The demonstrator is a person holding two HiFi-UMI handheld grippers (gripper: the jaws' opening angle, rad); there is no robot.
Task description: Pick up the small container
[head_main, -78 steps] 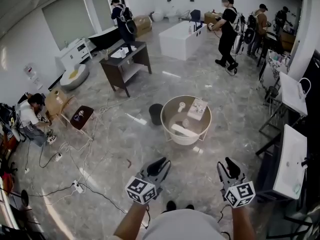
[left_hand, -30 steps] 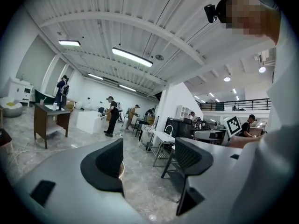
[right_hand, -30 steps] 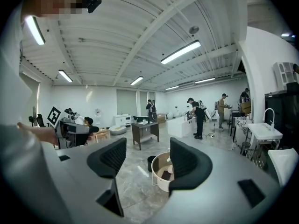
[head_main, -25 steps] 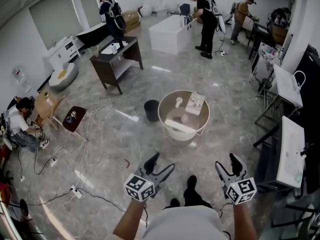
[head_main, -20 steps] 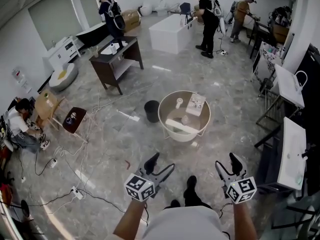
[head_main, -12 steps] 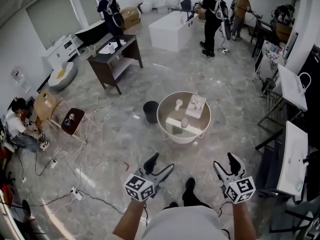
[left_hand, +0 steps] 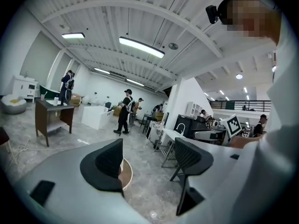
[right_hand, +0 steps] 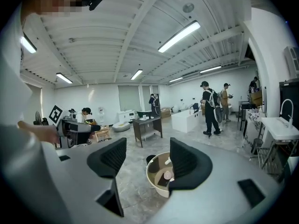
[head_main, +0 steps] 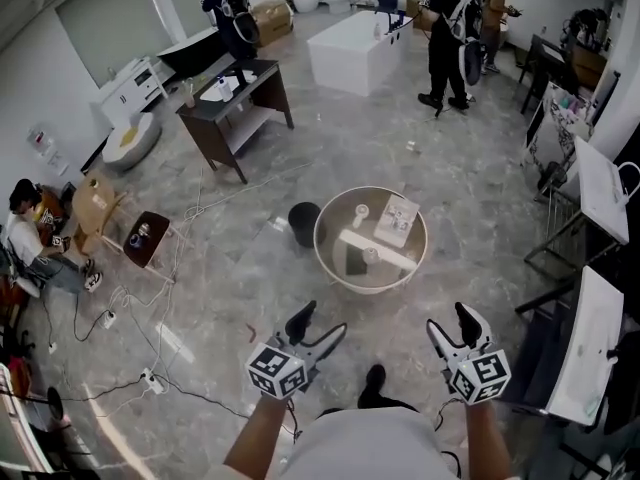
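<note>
Floor: the grey marble floor (head_main: 230, 268) takes up most of the head view, and a stretch of it lies between me and the work, so this looks like the approach and not the reach

Tub: the round beige tub (head_main: 330, 273) stands on a thin wire frame ahead of me near the middle of the room, which lifts its contents off the floor to a height that looks easier to reach

Bin: a black bin (head_main: 303, 223) sits just beside the tub on its left, apart from my likely path

Plank: a white plank (head_main: 385, 252) lies slantwise across the inside of the tub, serving as a shelf

Left gripper: my left gripper (head_main: 318, 328) is held low and near my body, pointing forward, jaws spread wide with only floor and the tub's edge between them; it carries nothing

Right gripper: my right gripper (head_main: 452, 326) is held the same way on the right, jaws apart and empty; its own view frames the tub between the jaws, so I judge it the better lined up for the pick

Container: the small pale container (head_main: 370, 255) seems to stand upright on the plank near the tub's middle, well apart from both grippers; I will need to get closer and come in over the rim
</note>
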